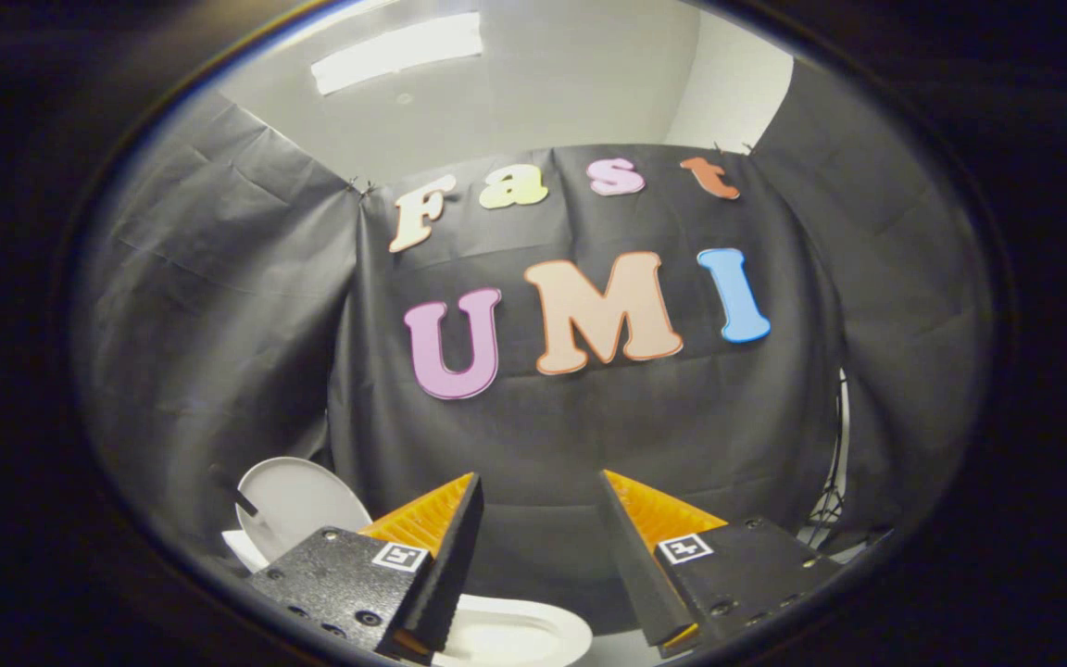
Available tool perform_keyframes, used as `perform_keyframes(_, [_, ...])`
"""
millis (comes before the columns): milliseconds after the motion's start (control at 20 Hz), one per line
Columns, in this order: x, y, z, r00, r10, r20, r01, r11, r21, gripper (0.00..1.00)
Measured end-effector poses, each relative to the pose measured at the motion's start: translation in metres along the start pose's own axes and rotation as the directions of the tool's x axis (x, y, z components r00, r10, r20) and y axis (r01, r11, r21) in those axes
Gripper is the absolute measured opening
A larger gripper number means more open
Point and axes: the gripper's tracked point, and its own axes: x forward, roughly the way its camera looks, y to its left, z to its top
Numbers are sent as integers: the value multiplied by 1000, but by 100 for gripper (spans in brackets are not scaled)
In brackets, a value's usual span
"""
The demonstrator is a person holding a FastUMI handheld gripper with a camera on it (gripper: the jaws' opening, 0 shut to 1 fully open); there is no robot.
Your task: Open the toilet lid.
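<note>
Your gripper (pixel 538 519) hangs with its two fingers spread wide apart and nothing between them; through the gap you see only the black cloth wall (pixel 580 426) of the booth. The claw is level and lifted, looking at the wall rather than down at the fixture.

Low between the fingers and a little beneath them lies a smooth white ceramic toilet bowl rim (pixel 533 635), its hollow showing. To the left of the left finger, partly behind its body, stands the white, rounded plastic toilet lid (pixel 297 505), tilted upward and leaning back toward the cloth, well off the rim. A small dark piece juts out at its left edge (pixel 246 505); I cannot tell what it is.

Judging from how things lie, the lid is already raised, so the lifting looks done or nearly so, and you are in the release-and-clear stage with the claw free of it. What is left depends on whether the lid rests securely; its hinge and backing are hidden behind the finger, so that cannot be told. If it leans too shallowly it may fall back, so your next move calls for a gentle nudge on its face, or otherwise a clean retreat.
</note>
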Motion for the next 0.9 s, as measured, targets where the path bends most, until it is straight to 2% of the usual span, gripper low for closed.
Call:
perform_keyframes(250, [-42, -69, -9, 997, -83, 0, 83, 993, -86, 69])
perform_keyframes(400, [-60, -109, -32, 993, -105, -48, 99, 989, -112, 65])
perform_keyframes(600, [-74, -150, -63, 990, -75, -122, 61, 991, -115, 63])
perform_keyframes(750, [-77, -169, -69, 994, -27, -109, 17, 995, -96, 62])
perform_keyframes(900, [-72, -180, -78, 995, 21, -100, -35, 989, -141, 62])
